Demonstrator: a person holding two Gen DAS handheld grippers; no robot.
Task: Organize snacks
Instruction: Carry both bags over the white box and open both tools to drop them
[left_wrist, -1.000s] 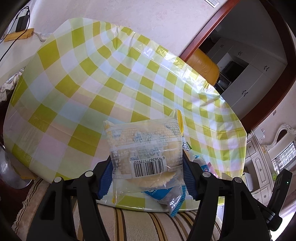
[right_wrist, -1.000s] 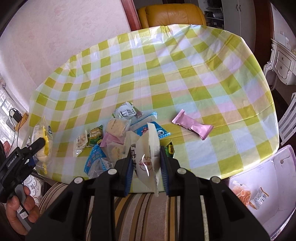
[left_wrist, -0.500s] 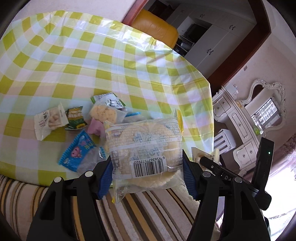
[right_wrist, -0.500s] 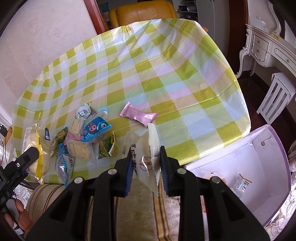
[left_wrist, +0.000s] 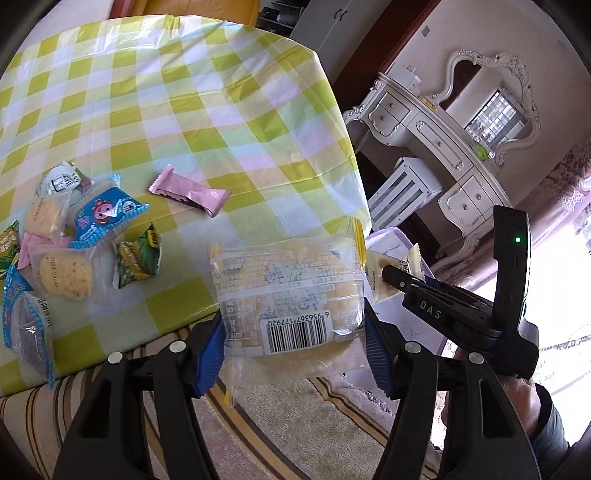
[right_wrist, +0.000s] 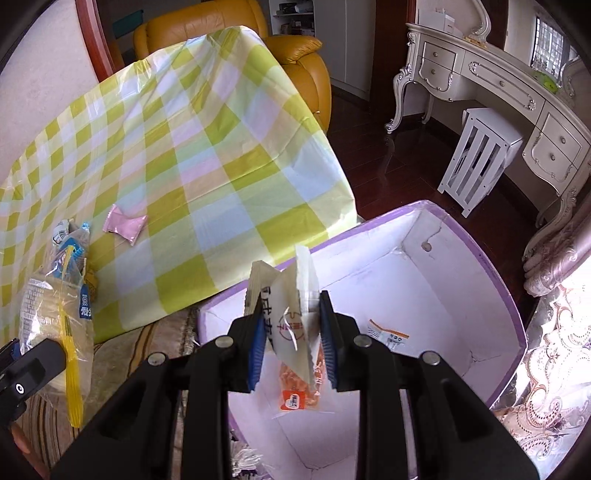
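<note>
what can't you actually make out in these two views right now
- Orange packet in the purple-rimmed box, right wrist view: its upper part is hidden behind the white packet held in the right hand-held gripper.
- Cake packet in the left hand-held gripper, left wrist view: small print blurred, only the barcode is clear.
- Box, right wrist view: its near side is cut off by the gripper body.
</note>
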